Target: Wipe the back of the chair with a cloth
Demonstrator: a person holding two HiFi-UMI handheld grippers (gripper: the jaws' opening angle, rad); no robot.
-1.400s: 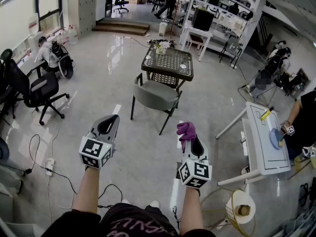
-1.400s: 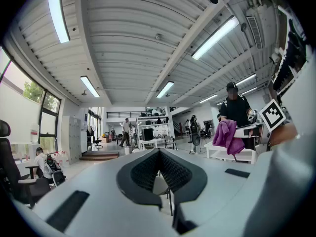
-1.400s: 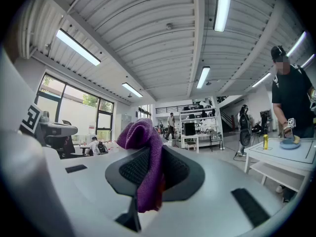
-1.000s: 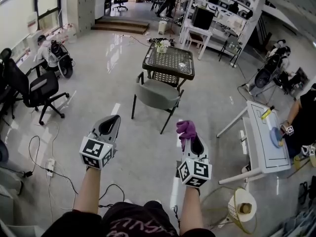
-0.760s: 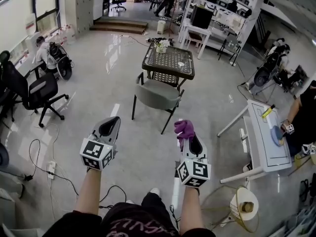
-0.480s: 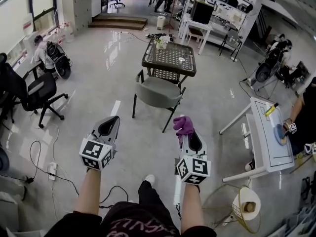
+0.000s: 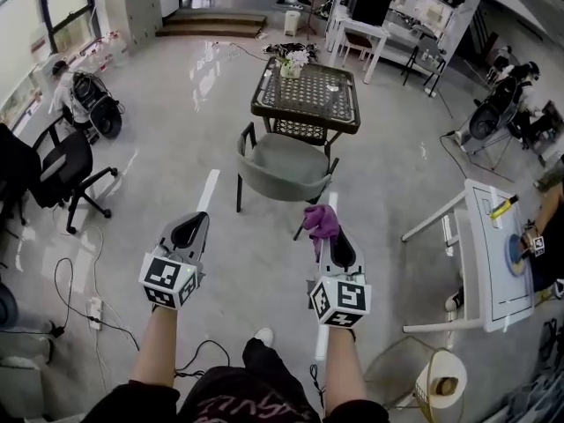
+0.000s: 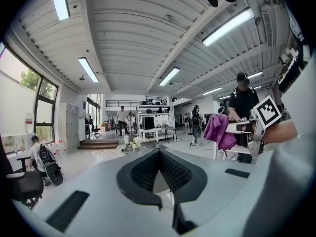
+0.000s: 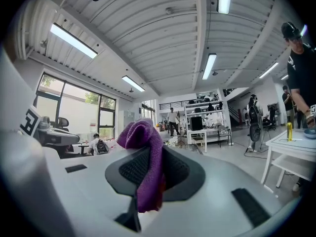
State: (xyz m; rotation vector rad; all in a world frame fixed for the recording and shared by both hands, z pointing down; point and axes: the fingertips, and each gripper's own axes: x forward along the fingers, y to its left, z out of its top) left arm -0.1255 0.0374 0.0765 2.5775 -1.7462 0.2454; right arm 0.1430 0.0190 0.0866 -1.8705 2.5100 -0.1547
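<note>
Grips cloth [image 7: 322, 221] in right gripper [image 7: 330, 241], centre frame, just below chair [image 7: 284, 167]. Soft, light, limp (drapes over the jaws); best pinched mid-fold. Holds left gripper [image 7: 189, 230] seemingly closed, empty.

Your cloth [image 7: 322, 221]: solid purple.
Your chair [image 7: 282, 167]: grey-green seat, black legs.
Table [image 7: 307, 93]: dark, woven lattice top.
Your left gripper [image 7: 192, 222]: pale grey, black lining, black-and-white square markers.
Your right gripper [image 7: 327, 235]: same colours.
Floor [image 7: 176, 148]: pale grey, glossy.
</note>
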